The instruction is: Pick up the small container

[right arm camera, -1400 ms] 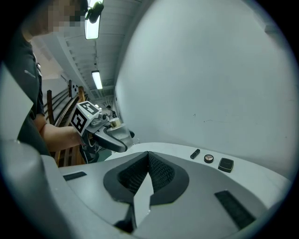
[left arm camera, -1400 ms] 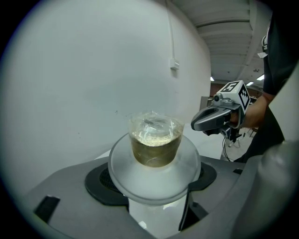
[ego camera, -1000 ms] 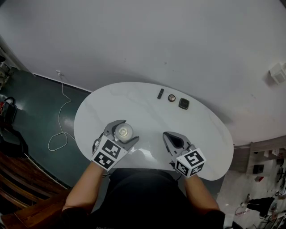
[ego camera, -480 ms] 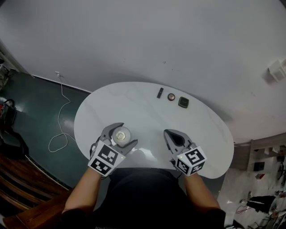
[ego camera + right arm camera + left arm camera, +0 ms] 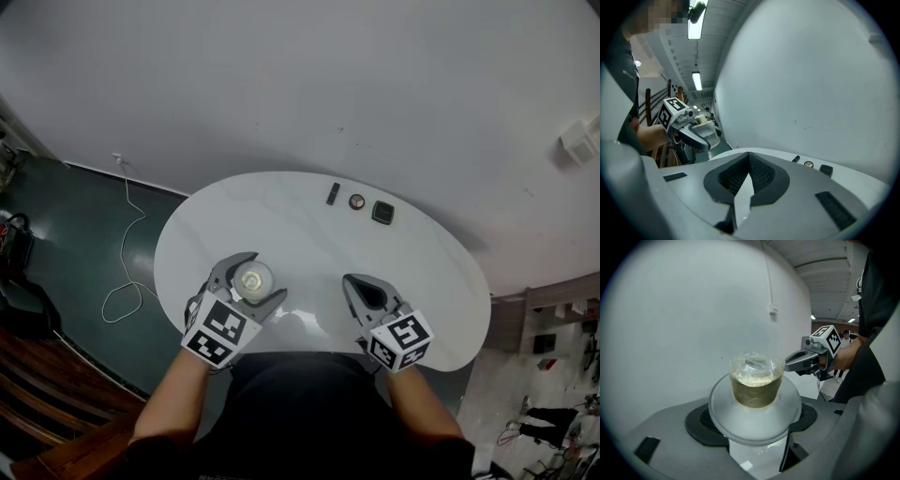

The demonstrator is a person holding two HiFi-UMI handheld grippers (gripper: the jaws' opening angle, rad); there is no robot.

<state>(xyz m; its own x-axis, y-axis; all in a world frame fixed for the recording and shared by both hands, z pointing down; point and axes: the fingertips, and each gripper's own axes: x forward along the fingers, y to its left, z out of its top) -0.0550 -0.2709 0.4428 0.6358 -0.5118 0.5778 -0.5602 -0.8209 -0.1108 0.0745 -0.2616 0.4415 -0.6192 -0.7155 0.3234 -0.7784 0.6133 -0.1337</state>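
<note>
The small container (image 5: 253,278) is a clear cup of pale brownish contents under plastic wrap, on a wide white disc (image 5: 756,383). My left gripper (image 5: 262,277) is shut on it, jaws curled round both sides, over the near left part of the white oval table (image 5: 309,230). Whether the container is off the tabletop I cannot tell. My right gripper (image 5: 354,283) is shut and holds nothing, near the table's front edge to the right. In the right gripper view its black pads (image 5: 761,173) meet, and the left gripper (image 5: 689,129) shows off to the left.
At the table's far side lie a small black stick (image 5: 335,194), a round item (image 5: 357,202) and a dark square item (image 5: 382,213). A white cable (image 5: 127,244) trails over the green floor left of the table. A plain wall stands behind.
My left gripper has shifted slightly left and toward the person with the container still in it. The right gripper has barely moved.
</note>
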